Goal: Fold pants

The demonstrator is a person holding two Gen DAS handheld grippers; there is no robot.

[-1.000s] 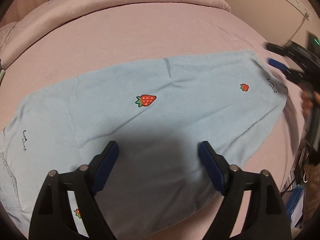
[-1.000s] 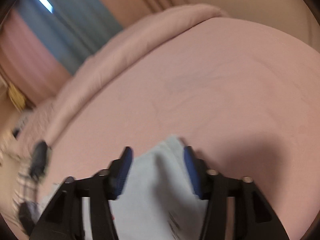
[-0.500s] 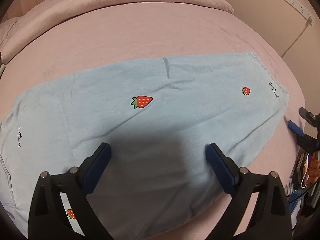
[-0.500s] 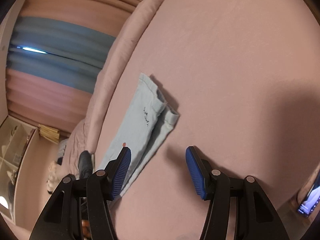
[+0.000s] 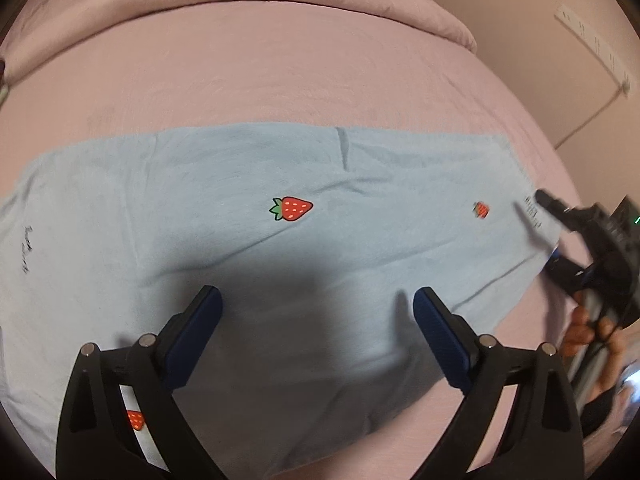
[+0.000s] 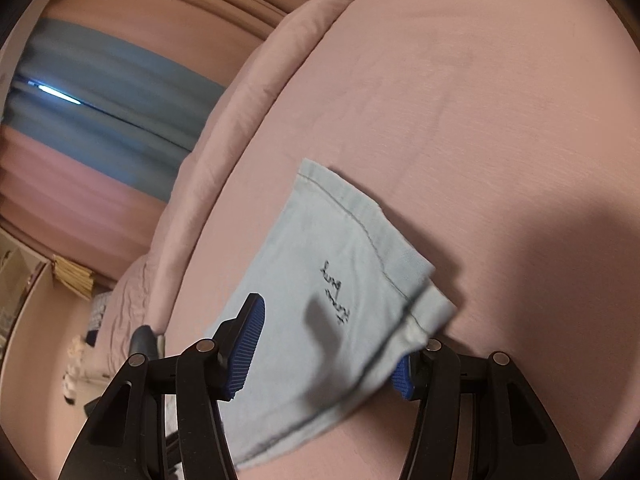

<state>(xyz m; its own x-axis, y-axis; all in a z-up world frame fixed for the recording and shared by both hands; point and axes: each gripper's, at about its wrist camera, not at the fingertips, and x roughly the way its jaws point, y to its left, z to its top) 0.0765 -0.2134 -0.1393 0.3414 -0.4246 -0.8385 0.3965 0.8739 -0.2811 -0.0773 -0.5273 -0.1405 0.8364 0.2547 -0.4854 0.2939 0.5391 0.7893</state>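
Light-blue cotton pants (image 5: 248, 240) printed with red strawberries lie flat, folded lengthwise, across a pink bedsheet (image 5: 280, 72), stretching from the left edge of the left wrist view to the right, where the hem ends sit. The left gripper (image 5: 316, 316), black with blue pads, hovers over the near middle of the fabric, its jaws spread wide apart and holding nothing; its shadow falls on the cloth between them. At the right edge of that view the right gripper (image 5: 560, 236) reaches the hem end, with a hand (image 5: 592, 332) on its handle. In the right wrist view, the right gripper (image 6: 332, 344) straddles the hem end of the pants (image 6: 340, 292), jaws apart with one blue pad on either side of the cloth, the doubled hem and a line of black script lying between them. A rolled pink duvet (image 6: 240, 112) runs along the far side of the bed, with blue and pink curtains (image 6: 100, 92) beyond.
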